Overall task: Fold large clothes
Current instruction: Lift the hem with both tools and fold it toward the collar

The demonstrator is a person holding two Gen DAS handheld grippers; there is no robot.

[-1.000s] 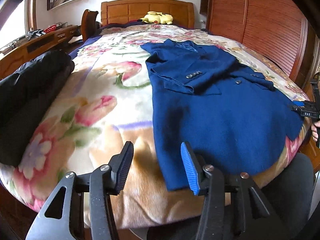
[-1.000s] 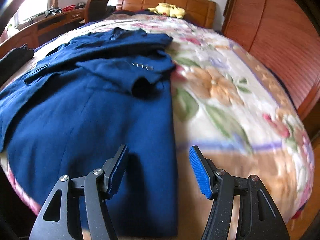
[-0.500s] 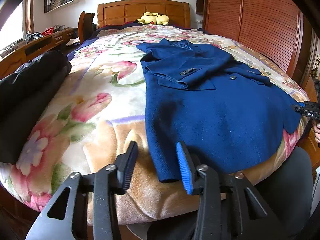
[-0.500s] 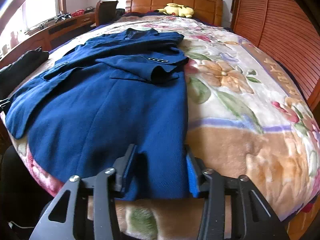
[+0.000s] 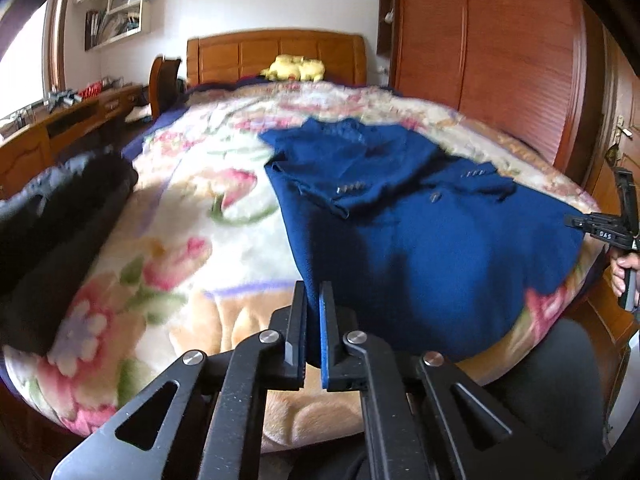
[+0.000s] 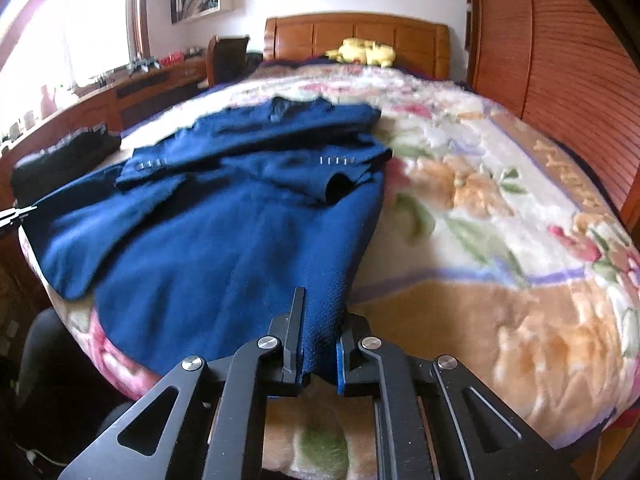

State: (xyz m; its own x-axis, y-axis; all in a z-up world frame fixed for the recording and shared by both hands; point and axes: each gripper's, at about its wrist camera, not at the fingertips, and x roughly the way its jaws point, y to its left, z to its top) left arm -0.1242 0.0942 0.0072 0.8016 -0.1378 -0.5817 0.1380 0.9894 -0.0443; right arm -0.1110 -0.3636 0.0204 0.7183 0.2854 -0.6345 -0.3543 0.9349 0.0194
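Here the blue coat [image 5: 420, 240] is lying flat on the floral blanket [image 5: 180, 216], its long axis running away from both tongs toward the wooden headboard [image 5: 276, 54]. The left gripper [image 5: 314, 320] is pinching the near left hem corner and the right gripper [image 6: 318, 336] is closing on the near right one, equally near; no containers are showing

Blue coat [image 5: 420, 240] flat on bed, sleeves folded in
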